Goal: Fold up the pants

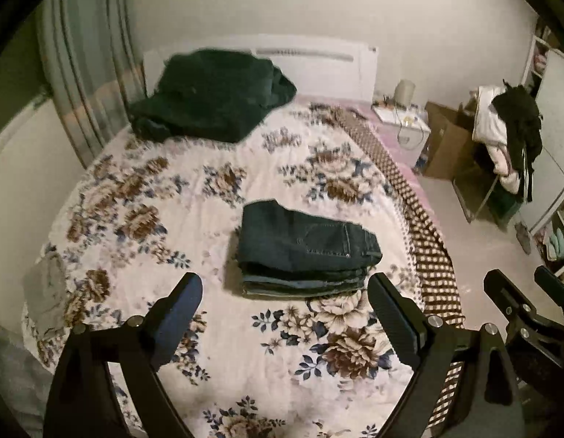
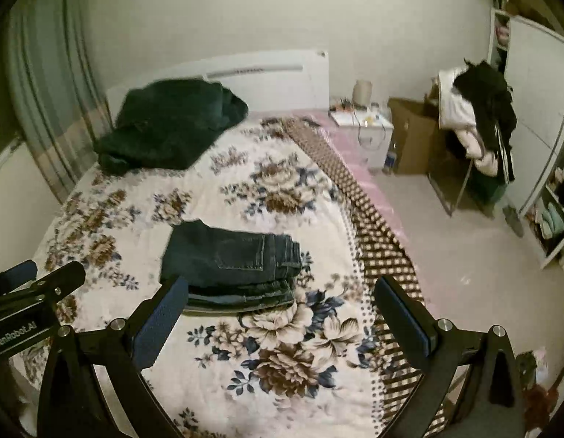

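2 grippers hover above the near end of the floral bedspread [image 1: 209, 197], both spread wide and holding nothing: the left gripper [image 1: 285, 303] and, to its right, the right gripper [image 2: 280, 304]. Between and just beyond their fingertips, the dark jeans [image 1: 304, 246] lie folded into a compact stack. Far left, a dark green blanket [image 1: 209, 95] lies heaped.

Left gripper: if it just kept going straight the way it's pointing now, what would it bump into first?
Probably the folded jeans. The left gripper hangs open above the floral bedspread, and the stack lies directly ahead between its fingers. Depth is hard to judge, so it might touch the bedspread just short of them.
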{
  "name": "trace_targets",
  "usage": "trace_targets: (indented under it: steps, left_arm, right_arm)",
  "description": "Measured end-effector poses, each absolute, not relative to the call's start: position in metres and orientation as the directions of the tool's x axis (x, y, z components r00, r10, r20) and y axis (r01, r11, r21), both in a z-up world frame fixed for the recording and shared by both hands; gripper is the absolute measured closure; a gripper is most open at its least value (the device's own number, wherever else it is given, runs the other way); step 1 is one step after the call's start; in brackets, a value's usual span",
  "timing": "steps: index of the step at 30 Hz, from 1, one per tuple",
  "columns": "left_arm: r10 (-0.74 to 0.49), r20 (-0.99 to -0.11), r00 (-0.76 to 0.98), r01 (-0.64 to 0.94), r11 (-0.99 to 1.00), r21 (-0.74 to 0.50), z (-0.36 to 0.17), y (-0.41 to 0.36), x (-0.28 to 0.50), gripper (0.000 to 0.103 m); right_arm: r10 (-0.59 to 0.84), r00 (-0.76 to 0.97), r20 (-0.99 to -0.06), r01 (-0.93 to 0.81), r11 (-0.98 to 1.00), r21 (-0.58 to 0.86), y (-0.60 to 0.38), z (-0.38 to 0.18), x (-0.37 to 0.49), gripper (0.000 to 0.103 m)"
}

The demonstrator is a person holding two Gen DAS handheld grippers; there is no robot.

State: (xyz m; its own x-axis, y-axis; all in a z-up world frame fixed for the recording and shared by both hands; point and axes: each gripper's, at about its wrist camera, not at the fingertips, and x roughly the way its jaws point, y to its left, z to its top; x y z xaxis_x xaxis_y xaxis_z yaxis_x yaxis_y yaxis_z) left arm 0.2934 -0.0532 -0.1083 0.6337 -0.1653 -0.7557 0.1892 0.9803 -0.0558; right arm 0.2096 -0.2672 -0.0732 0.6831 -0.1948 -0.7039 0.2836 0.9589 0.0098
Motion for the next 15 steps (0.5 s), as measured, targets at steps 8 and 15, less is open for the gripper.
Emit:
trace_targets:
  steps: [8,15]
  left_arm:
    - [-0.105,-0.699,0.708,0.121,0.992,-0.027,-0.06,-0.048,0.217,0.01]
    - [-0.079,-0.683,0.726,0.09,0.996,-0.019,-0.044,-0.047,0.176,0.01]
  right_arm:
    - [-0.14,0.751,-0.646,0.231,0.971,0.058,-0.258,-0.001,0.124,0.0]
    - [-0.122,0.759,-0.639,0.214,0.975,0.067,-0.258,0.031,0.074,0.0]
